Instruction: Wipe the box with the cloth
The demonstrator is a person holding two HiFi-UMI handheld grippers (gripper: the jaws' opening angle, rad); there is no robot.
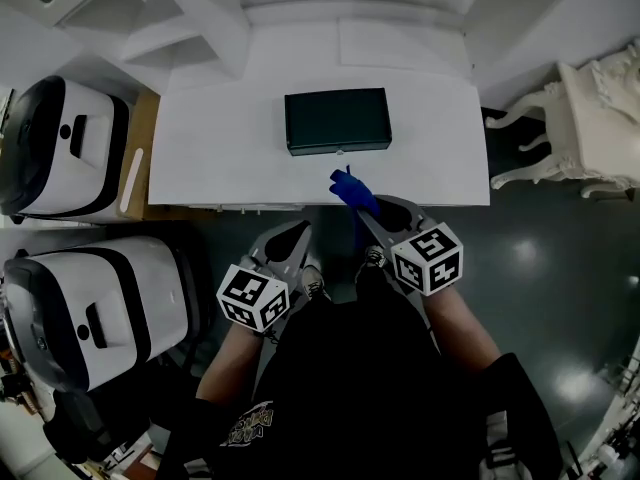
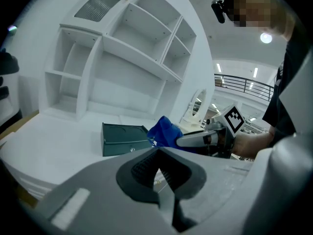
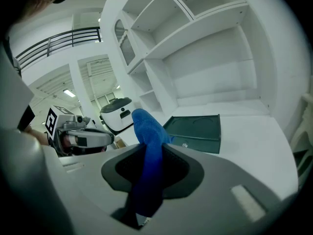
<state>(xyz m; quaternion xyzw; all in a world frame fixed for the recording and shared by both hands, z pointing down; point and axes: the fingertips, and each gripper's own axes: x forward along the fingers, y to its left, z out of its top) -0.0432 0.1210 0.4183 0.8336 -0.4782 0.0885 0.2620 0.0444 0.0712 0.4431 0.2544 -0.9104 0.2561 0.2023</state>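
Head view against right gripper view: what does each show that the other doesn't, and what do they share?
Only the head view shows the dark floor, the carved white chair and the table's full outline. Only the right gripper view shows the right gripper up close, its jaws shut on the blue cloth, plus the open shelves and a railing. Both show the dark green box, the cloth and the left gripper.

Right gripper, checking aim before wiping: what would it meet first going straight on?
Likely the dark box on the white table, just beyond the cloth it holds; depth is unclear.
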